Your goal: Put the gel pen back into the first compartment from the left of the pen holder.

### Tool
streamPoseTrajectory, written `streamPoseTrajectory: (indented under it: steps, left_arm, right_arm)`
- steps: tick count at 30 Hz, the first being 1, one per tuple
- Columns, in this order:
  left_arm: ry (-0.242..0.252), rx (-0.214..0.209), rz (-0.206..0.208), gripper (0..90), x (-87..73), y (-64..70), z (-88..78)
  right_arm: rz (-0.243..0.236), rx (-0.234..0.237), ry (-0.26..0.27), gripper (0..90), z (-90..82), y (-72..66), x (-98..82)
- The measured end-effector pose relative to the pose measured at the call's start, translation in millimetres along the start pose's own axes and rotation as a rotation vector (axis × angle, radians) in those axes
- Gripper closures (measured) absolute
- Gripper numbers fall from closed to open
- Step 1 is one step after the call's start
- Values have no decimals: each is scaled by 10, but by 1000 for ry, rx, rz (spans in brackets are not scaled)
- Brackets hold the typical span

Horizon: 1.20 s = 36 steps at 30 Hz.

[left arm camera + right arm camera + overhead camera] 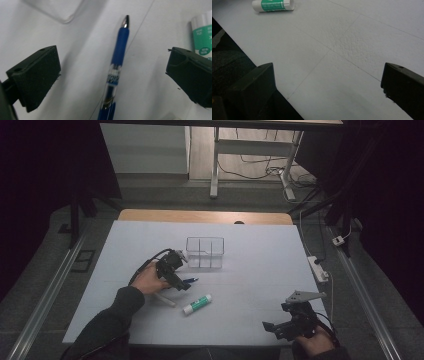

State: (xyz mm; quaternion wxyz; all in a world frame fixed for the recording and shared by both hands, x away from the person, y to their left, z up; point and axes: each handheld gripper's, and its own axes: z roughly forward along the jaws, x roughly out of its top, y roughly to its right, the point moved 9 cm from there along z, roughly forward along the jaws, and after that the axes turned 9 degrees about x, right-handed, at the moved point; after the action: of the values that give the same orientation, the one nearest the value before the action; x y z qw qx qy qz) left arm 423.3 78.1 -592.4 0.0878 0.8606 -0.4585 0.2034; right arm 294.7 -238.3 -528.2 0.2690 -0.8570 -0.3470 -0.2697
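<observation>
At the lower right of the high view the right gripper [278,326] rests near the front edge of the white table [260,265], its grey three-cornered plate on top; in the right gripper view its jaws stand wide apart with bare table surface between them, and they hold nothing. A little farther in, near the lower middle of the high view, the glue stick [197,304] lies on its side, white with a green label; it shows again at the upper left of the right gripper view [273,5] and at the upper right edge of the left gripper view [203,35]. Left of centre, the left gripper [186,284] points down and to the right over the blue pen [190,281]; a white stick [164,300] lies just below the hand. In the left gripper view the jaws are wide open; the pen [116,65] lies flat on the table between them, touching neither pad, its metal tip toward the top of the frame. Beyond the gripper, just above centre of the high view, stands the clear box [205,252], split into compartments; its corner shows blurred at the upper left of the left gripper view [56,10].
</observation>
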Motion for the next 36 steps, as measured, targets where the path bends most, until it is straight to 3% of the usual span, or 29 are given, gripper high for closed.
streamPoseTrajectory:
  steps: [7,9,11,13,19,26,28,36]
  left_arm:
    - [-50,49,90,245,34,72,82]
    - [-52,42,89,312,48,77,62]
    - [-56,47,90,453,63,62,48]
    - [-58,44,101,497,71,76,46]
    - [-74,40,122,753,95,118,32]
    - [-72,34,110,798,96,116,30]
    - [-47,57,101,799,104,78,14]
    - [99,41,43,801,216,27,-209]
  right_arm:
    - [0,3,-2,0,0,-2,-2]
    - [0,5,-3,0,1,-2,-3]
    - [1,6,-3,0,3,-2,-3]
    - [0,6,-6,0,4,-2,-4]
    - [0,8,-9,0,7,-1,-6]
    - [1,10,-9,0,8,0,-7]
    - [2,10,-11,0,6,2,-8]
    - [6,14,-8,0,5,0,-7]
